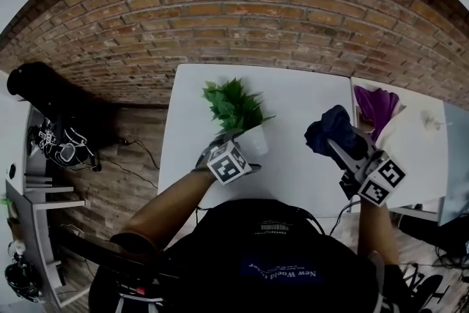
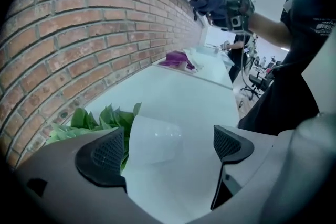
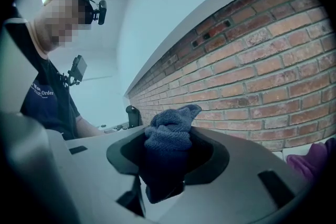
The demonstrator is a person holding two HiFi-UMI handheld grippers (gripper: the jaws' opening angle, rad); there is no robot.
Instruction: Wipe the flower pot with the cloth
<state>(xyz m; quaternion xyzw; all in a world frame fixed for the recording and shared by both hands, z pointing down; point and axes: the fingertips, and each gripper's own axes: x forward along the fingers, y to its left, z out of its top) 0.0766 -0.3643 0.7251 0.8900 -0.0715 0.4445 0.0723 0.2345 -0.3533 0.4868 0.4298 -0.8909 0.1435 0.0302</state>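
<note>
Left gripper view shows the left tongs [image 2: 167, 150] spread wide, with the white flower pot [image 2: 155, 139] between their pads and seemingly just clear of both. Its green plant [image 2: 100, 120] lies beside one pad. The right tongs [image 3: 168, 157] pinch the dark blue cloth [image 3: 169, 131], held up off the white desk [image 2: 184, 92] to the pot's right, near the brick wall [image 2: 79, 34].

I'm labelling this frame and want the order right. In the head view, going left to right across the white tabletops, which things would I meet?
flower pot with its green plant → dark blue cloth, held above the table → purple cloth
</note>
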